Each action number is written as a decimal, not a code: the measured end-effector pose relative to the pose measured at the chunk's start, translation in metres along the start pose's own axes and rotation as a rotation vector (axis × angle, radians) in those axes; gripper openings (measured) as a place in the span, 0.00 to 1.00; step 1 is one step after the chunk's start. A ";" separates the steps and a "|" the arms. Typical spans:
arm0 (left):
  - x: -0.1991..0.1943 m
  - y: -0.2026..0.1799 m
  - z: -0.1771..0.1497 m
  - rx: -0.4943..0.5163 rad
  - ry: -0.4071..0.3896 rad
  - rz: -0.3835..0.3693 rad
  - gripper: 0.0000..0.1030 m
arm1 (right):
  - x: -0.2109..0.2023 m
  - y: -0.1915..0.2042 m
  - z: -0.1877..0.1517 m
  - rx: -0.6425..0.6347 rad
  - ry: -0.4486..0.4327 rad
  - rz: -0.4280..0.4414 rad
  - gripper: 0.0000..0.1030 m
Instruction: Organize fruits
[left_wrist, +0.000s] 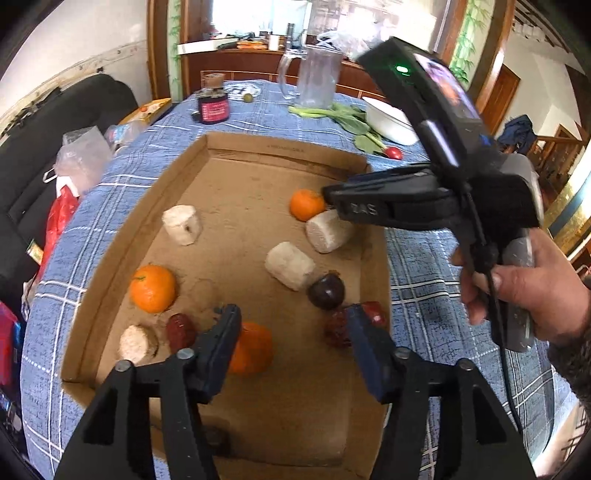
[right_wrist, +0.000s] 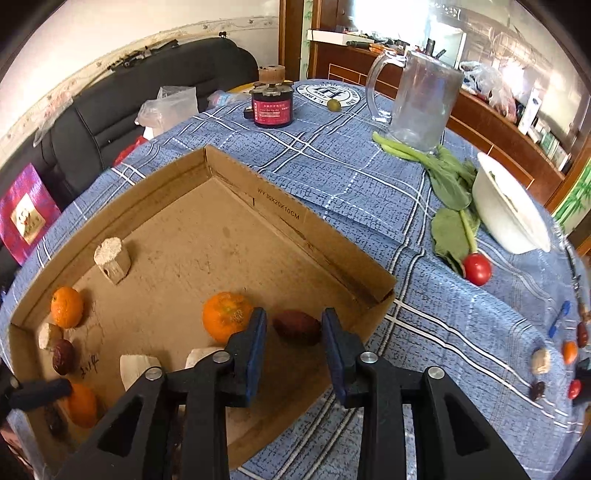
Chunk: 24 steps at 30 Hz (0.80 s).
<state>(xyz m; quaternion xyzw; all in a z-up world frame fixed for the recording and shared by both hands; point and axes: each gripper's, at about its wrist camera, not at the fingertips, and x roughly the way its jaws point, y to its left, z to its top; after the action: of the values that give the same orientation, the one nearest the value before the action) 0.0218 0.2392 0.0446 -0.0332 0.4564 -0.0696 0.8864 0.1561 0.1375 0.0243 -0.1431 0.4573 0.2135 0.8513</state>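
Note:
A shallow cardboard tray (left_wrist: 173, 177) on the blue checked table holds three oranges, several pale cut chunks, red dates and a dark plum (left_wrist: 326, 291). My left gripper (left_wrist: 291, 332) is open low over the tray's near end, its jaws on either side of an orange (left_wrist: 255, 349) and some red dates (left_wrist: 338, 328). My right gripper (right_wrist: 293, 332) is open inside the tray's right corner, with a dark red date (right_wrist: 297, 326) lying between its fingertips and an orange (right_wrist: 226, 314) just left of it. In the left wrist view the right gripper (left_wrist: 325, 194) reaches beside that orange (left_wrist: 306, 204).
Beyond the tray stand a clear glass pitcher (right_wrist: 417, 99), a red-labelled jar (right_wrist: 272, 107) and a white bowl (right_wrist: 508, 214). Leafy greens (right_wrist: 448, 184) and a small red tomato (right_wrist: 476, 268) lie right of the tray. A black sofa (right_wrist: 122, 99) stands to the left.

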 end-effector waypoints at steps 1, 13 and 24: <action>-0.001 0.003 0.000 -0.011 -0.001 0.008 0.59 | -0.003 0.001 -0.001 -0.003 -0.003 -0.013 0.36; -0.056 0.034 -0.031 -0.117 -0.154 0.252 0.90 | -0.116 0.014 -0.096 0.172 -0.062 -0.040 0.81; -0.088 0.012 -0.099 -0.234 -0.107 0.264 0.92 | -0.149 0.048 -0.187 0.176 -0.045 -0.070 0.95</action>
<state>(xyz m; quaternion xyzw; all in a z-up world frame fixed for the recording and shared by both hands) -0.1084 0.2651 0.0565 -0.0793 0.4138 0.1029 0.9010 -0.0744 0.0628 0.0458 -0.0785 0.4498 0.1459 0.8776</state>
